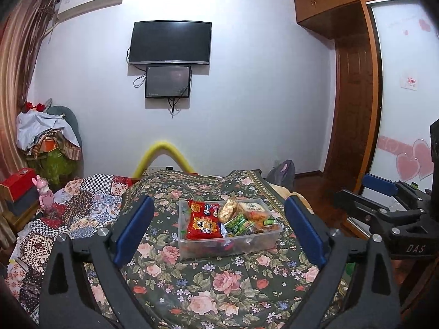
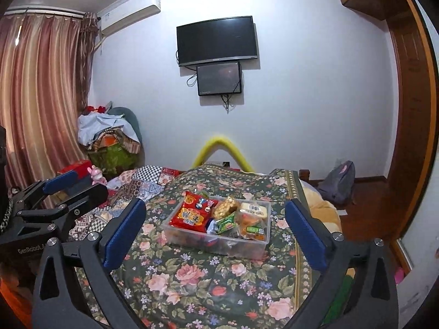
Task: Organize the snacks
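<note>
Snack-filled clear bin (image 1: pixel 229 235) on floral bedspread (image 1: pixel 219 288) — both grippers empty, jaws wide.

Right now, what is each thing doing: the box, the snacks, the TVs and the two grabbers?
Clear box: lidless, sitting on the bed.
Red snack bag: inside the box, sealed.
Big TV: off.
Small screen: dark.
Left gripper: jaws open, empty.
Right gripper: jaws open, empty.

Ahead of both grippers, the floral bedspread (image 1: pixel 208 282) lies bare up to the clear plastic bin (image 1: pixel 189 235), which blocks the middle. To the left gripper's (image 1: pixel 219 230) left, a rumpled patchwork quilt (image 1: pixel 90 205) crowds the bed; the right gripper (image 2: pixel 216 233) has the bed edge to its right.
</note>
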The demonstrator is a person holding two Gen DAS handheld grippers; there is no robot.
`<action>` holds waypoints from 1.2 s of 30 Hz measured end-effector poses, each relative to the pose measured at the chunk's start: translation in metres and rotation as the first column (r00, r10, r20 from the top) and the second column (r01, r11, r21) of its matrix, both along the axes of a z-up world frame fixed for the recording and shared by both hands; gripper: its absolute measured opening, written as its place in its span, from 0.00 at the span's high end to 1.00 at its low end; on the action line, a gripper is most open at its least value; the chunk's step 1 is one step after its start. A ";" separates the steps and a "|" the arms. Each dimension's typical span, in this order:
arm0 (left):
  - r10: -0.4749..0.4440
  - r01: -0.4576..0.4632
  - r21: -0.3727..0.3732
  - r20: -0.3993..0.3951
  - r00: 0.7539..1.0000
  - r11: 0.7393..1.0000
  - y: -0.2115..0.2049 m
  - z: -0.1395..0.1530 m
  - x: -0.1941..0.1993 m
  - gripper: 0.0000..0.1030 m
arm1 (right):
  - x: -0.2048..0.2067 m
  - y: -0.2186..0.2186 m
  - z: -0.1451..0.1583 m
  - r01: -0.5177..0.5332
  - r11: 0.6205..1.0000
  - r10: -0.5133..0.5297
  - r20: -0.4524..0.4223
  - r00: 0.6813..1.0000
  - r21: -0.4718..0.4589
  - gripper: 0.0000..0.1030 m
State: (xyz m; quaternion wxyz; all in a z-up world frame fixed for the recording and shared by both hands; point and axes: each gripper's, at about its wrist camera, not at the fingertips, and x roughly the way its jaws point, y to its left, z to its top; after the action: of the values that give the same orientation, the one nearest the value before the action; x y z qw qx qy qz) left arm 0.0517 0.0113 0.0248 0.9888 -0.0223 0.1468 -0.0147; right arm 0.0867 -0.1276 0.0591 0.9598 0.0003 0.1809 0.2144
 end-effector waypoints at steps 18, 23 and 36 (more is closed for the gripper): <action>-0.012 0.012 -0.003 -0.004 1.000 1.000 0.000 0.001 -0.001 0.06 | 0.000 -0.001 -0.002 -0.001 1.000 0.001 -0.008 1.000 0.004 0.00; -0.009 0.009 -0.005 -0.004 1.000 1.000 0.000 0.001 -0.001 0.06 | -0.002 -0.001 -0.003 -0.001 1.000 0.001 -0.005 1.000 -0.001 0.00; -0.017 0.017 -0.011 -0.001 1.000 1.000 0.001 -0.002 -0.002 0.06 | -0.001 0.000 -0.003 0.019 1.000 -0.019 -0.002 1.000 -0.005 0.00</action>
State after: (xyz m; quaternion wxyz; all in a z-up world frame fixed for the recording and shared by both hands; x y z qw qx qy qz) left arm 0.0494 0.0121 0.0231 0.9884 -0.0267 0.1473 -0.0241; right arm 0.0853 -0.1278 0.0561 0.9616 -0.0002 0.1824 0.2049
